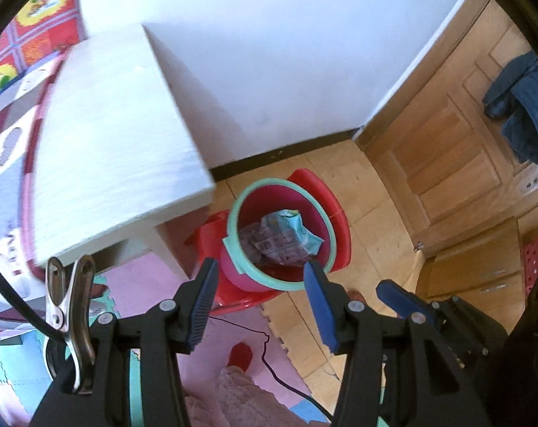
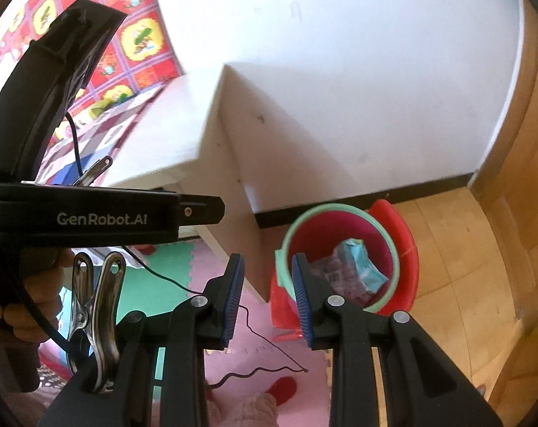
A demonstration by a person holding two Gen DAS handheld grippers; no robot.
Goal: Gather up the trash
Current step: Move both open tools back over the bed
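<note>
Trash sits inside the pink bin, which has a green rim and stands on the floor just off the white desk's near corner, close to the skirting. A red stool or similar piece is touching or just behind the bin; we cannot tell which.

Handling, as we judge it: crumpled printed wrapper or pouch, teal and grey. Light, soft, crushable, probably a bit slick as film. No fragility concern. If we need it again, we would pinch a raised fold or the teal end that sticks up, not the flat face. The bin looks like thin plastic, light and easy to tip; its rim is the obvious place to take hold.

Left tool: jaws about half spread, nothing between the pads, touching nothing. It hangs above the bin, pointing steeply down at it.

Right tool: jaws narrower than the left but apart, empty gap, no contact. One finger overlaps the bin rim in the right wrist view, but we read that as line of sight, not touch.

A thin dark cord lies on the pink floor mat below both tools, a snag risk if we go low.
</note>
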